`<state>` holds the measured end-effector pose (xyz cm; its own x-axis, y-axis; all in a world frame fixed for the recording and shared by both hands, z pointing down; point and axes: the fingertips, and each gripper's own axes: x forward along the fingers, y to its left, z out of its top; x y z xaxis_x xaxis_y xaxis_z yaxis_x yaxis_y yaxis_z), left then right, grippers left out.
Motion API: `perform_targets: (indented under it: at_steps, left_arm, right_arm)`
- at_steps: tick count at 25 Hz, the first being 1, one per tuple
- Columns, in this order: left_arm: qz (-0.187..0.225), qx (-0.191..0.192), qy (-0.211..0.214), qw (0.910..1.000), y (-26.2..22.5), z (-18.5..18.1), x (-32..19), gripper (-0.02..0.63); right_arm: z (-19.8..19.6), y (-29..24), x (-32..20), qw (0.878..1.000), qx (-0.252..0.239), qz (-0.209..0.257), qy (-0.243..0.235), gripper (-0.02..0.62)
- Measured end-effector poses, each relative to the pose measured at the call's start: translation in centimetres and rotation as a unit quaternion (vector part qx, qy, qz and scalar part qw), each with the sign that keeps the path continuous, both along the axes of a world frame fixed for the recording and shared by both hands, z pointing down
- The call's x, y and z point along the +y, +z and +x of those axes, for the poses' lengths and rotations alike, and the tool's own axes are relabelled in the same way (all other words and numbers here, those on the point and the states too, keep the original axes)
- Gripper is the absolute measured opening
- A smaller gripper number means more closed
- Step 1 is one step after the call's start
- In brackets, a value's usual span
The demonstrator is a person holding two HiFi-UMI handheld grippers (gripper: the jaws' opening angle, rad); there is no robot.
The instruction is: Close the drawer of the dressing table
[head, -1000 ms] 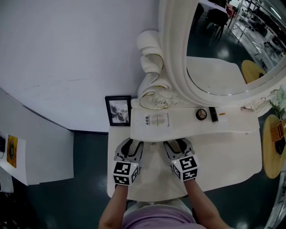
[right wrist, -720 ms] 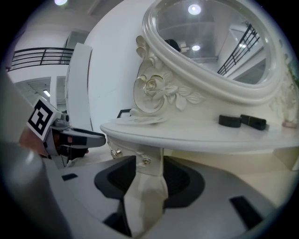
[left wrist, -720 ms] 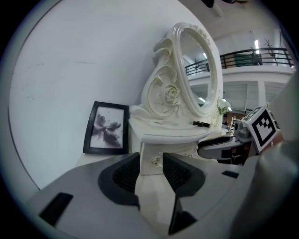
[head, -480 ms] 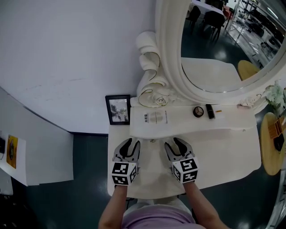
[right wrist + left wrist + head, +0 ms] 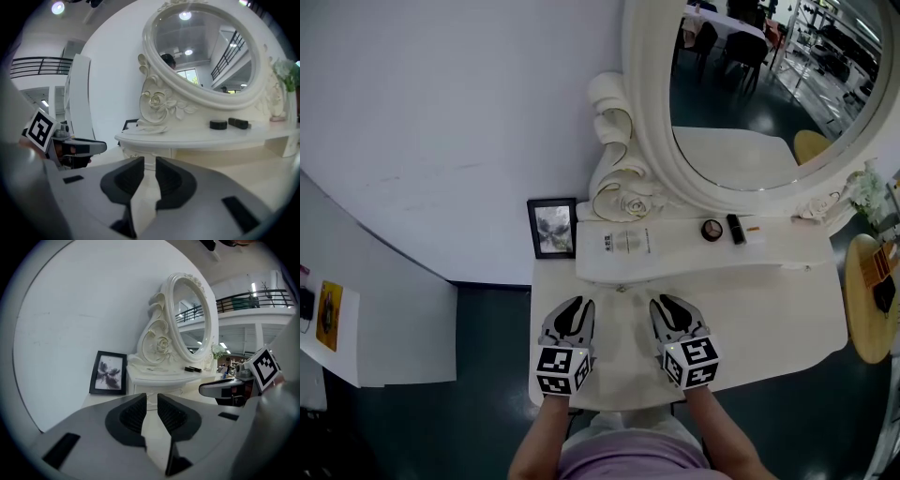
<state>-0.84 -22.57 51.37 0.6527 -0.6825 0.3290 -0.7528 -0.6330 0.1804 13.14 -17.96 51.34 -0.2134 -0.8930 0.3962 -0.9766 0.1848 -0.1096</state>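
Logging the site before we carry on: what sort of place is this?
Likely a staged set in a large hall or showroom, not a home: an ornate white dressing table with an oval mirror and a framed picture, while a mezzanine railing shows beyond and the mirror reflects chairs.

The white bench (image 5: 769,309) carries a black-framed picture (image 5: 553,228), standing upright at its back left corner. Its raised shelf (image 5: 787,253) bears the oval mirror (image 5: 649,141), a round compact (image 5: 711,230) and, just beside it, a small dark case (image 5: 735,228).
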Motion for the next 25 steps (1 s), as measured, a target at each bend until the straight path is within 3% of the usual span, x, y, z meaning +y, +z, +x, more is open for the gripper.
perform_targets:
  at_steps: [10,25]
  left_arm:
    - [0.019,0.006,-0.001,0.9998,-1.7,-1.4,2.2,0.029]
    - [0.048,0.019,-0.006,0.9987,-4.5,-2.9,4.2,0.003]
  right_arm:
    - [-1.0,-3.0,2.4,0.999,-0.011,0.034,0.004,0.021]
    - [-1.2,-5.4,5.9,0.998,-0.017,0.062,0.011,0.003]
